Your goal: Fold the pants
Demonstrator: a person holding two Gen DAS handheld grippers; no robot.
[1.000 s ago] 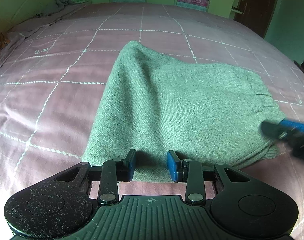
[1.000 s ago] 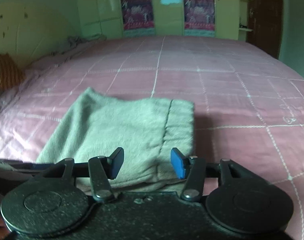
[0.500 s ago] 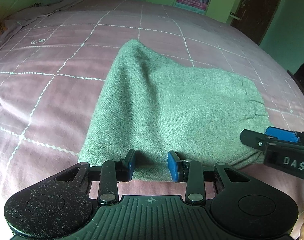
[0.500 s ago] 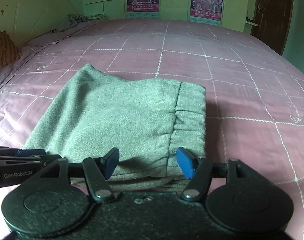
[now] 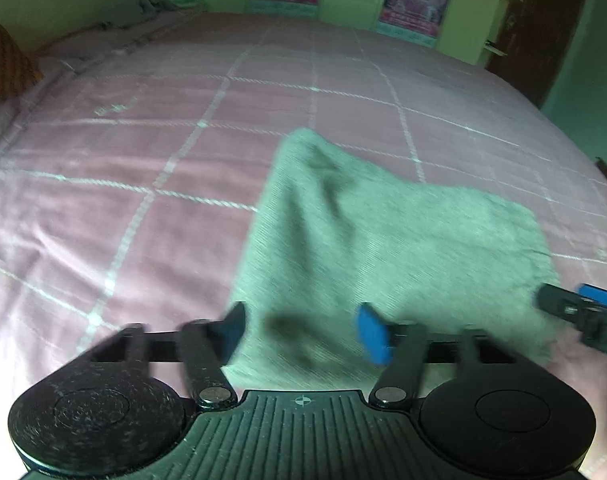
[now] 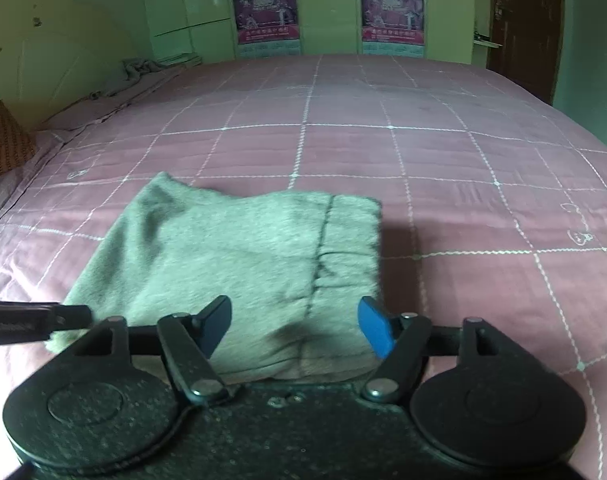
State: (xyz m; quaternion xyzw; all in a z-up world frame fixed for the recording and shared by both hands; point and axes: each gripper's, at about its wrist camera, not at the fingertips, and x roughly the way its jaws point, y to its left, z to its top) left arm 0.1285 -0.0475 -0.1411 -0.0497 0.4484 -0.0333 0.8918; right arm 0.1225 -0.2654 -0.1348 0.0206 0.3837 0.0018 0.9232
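Looking along the left gripper (image 5: 299, 332), its jaws are opening and stand wide over the near edge of the grey knitted pants (image 5: 383, 248), with cloth seen between the blue pads but not pressed by them. The pants lie as a folded bundle on the pink checked bedsheet (image 5: 143, 152), toward the right of this view. The tip of the right gripper (image 5: 583, 312) shows at the right edge, beside the bundle.

From the right wrist view, the right gripper (image 6: 295, 324) is also opening, wide, above the near edge of the pants (image 6: 231, 248), where the elastic waistband (image 6: 351, 236) lies on the right side. Nothing is held.

One risk from here (this is my judgement only): a pad may catch the loose knit as a gripper pulls away, dragging the top layer and spoiling the fold.
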